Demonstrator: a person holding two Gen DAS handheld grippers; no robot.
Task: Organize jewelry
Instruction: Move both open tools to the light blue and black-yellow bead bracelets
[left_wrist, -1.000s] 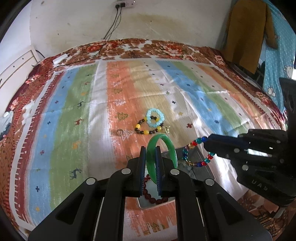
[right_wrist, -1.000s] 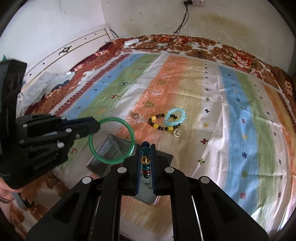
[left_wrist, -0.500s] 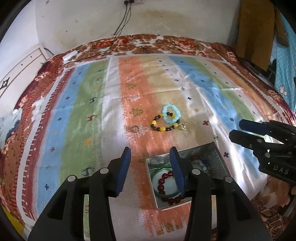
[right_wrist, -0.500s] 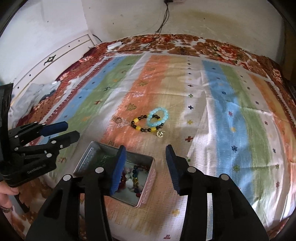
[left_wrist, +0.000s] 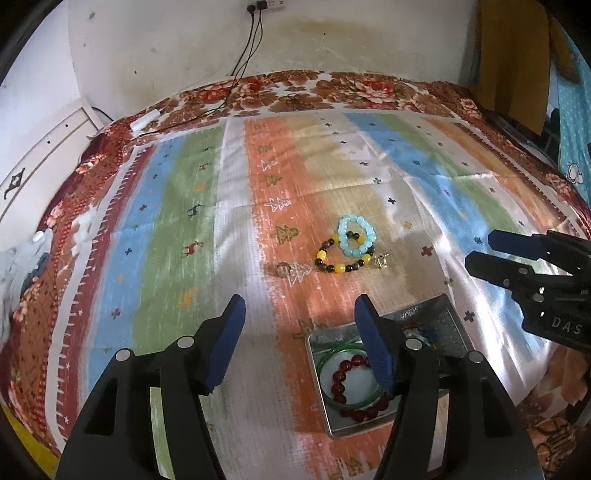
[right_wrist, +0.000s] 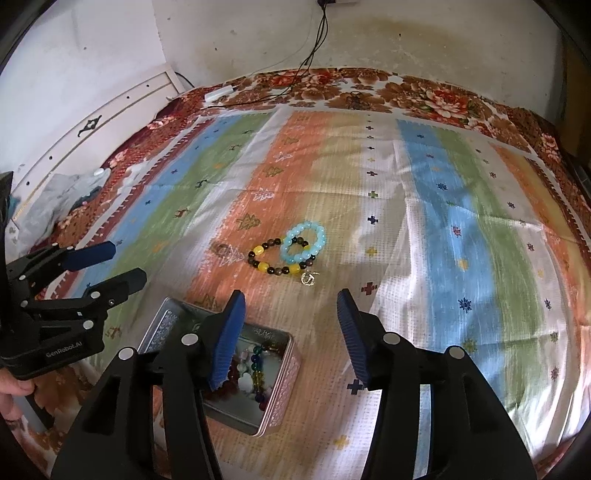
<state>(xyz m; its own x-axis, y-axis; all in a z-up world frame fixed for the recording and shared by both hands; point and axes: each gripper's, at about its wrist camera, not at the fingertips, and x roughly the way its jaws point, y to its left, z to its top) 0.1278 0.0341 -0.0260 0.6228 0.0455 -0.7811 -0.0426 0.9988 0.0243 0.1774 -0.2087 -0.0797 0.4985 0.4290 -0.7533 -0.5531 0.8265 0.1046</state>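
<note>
The left gripper has its jaws opening with nothing between them; the right gripper is likewise opening and empty. In the left wrist view, at 5 o'clock from the left gripper, the metal tin sits on the striped cloth, holding the green bangle, a dark red bead bracelet and, seen from the right wrist, multicoloured beads. At 12 o'clock, well apart from the tin, the pale blue bead bracelet overlaps a yellow-and-brown bracelet, a small ring at their 9 o'clock.
</note>
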